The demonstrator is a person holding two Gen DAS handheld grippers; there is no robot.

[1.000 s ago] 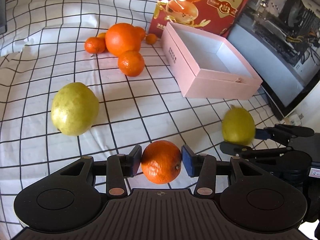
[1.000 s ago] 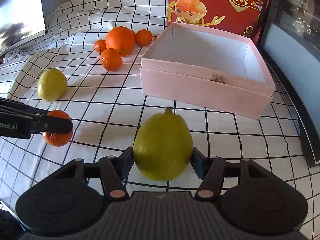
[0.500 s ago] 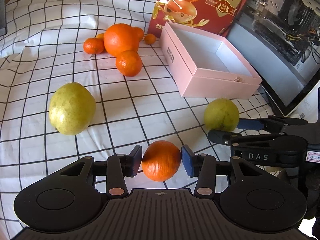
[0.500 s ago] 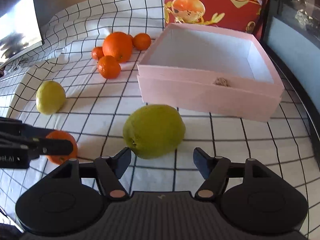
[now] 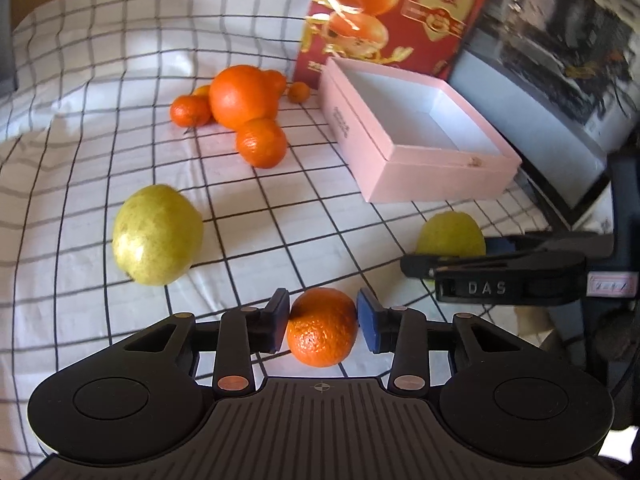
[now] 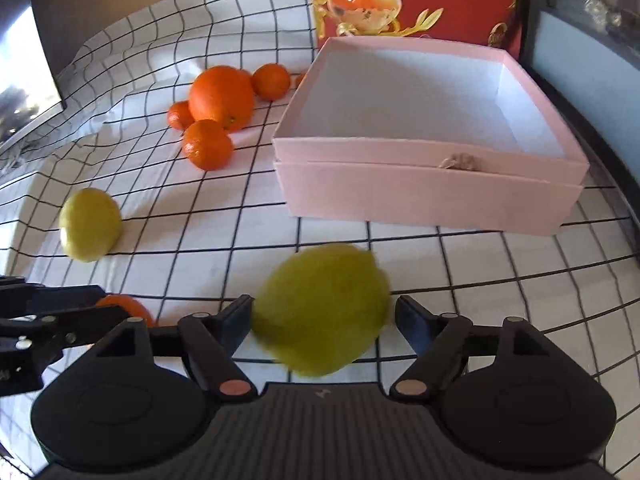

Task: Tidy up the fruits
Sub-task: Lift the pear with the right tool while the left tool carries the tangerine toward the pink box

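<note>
A small mandarin (image 5: 322, 326) rests on the checked cloth between the blue pads of my left gripper (image 5: 322, 316). Its jaws are closing and both pads touch the fruit's sides. In the right wrist view a green pear (image 6: 322, 308), blurred, lies on the cloth between the fingers of my right gripper (image 6: 324, 316). Those jaws are opening, with a gap on the pear's right side. The same pear (image 5: 450, 232) shows behind the right gripper (image 5: 444, 258) in the left wrist view. An open, empty pink box (image 6: 420, 196) stands just beyond it.
A second yellow-green pear (image 5: 156, 236) lies to the left. Several oranges and mandarins (image 5: 240, 96) cluster at the back beside the pink box (image 5: 432, 176). A red fruit carton (image 6: 420, 0) stands behind the box. A dark-framed panel (image 5: 560, 80) borders the right side.
My right gripper has opened and let go of the pear, which tipped from upright onto its side. The left jaws have narrowed around the mandarin.
</note>
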